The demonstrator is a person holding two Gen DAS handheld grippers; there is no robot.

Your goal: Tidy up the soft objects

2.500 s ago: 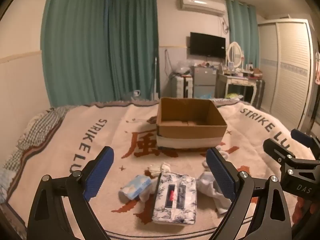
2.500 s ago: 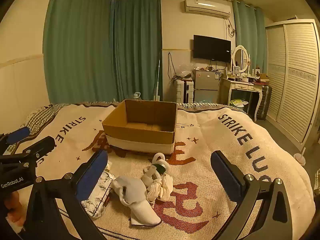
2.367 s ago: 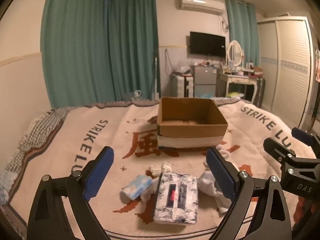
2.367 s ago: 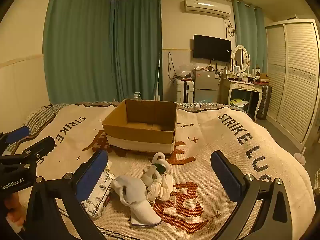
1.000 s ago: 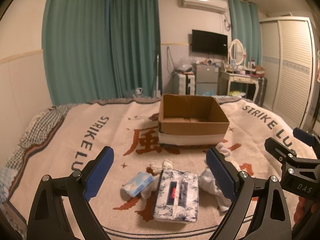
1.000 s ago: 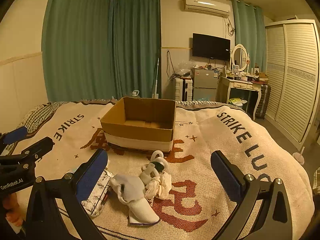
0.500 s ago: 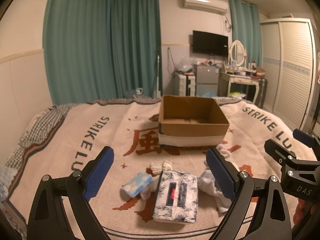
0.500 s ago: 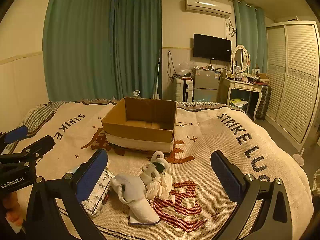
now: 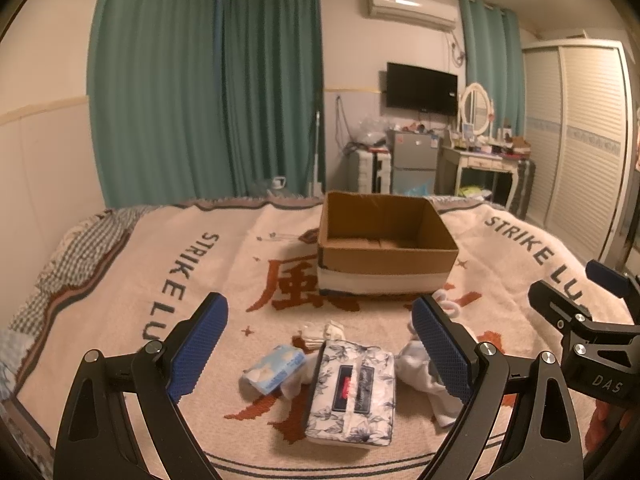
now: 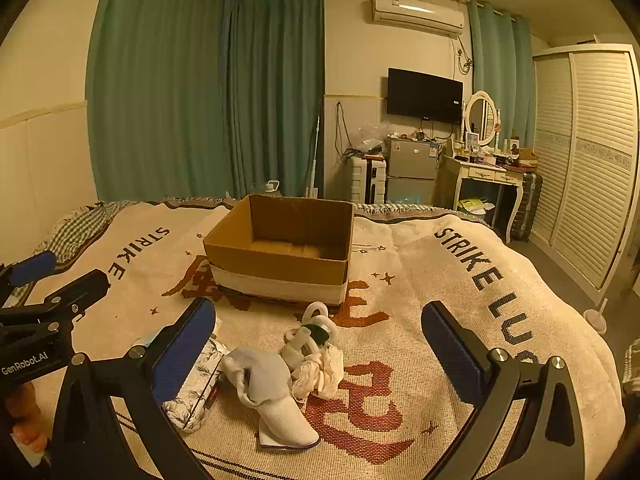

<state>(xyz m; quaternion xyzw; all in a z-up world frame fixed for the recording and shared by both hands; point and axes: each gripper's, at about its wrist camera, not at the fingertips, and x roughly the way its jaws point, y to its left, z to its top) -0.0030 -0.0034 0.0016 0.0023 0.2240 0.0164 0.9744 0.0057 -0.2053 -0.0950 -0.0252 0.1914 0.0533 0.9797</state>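
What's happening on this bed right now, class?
A person holds two open grippers, the left gripper and right gripper, above a blanket-covered bed. Neither grips anything. A floral tissue pouch, a small blue tissue pack, a white sock and other small soft items lie loose in front of an empty cardboard box.

A cardboard box sits open-topped in the middle of the bed, its inside bare and reachable from above. In front of it, a cluster of soft things crowds the near blanket: a floral tissue pouch, a small blue tissue pack just beside it on the left, white socks and a crumpled cloth bundle to the right. Bare blanket stretches wide on both sides of the box and cluster. The left tool and right tool both hang wide apart above the cluster, touching nothing.
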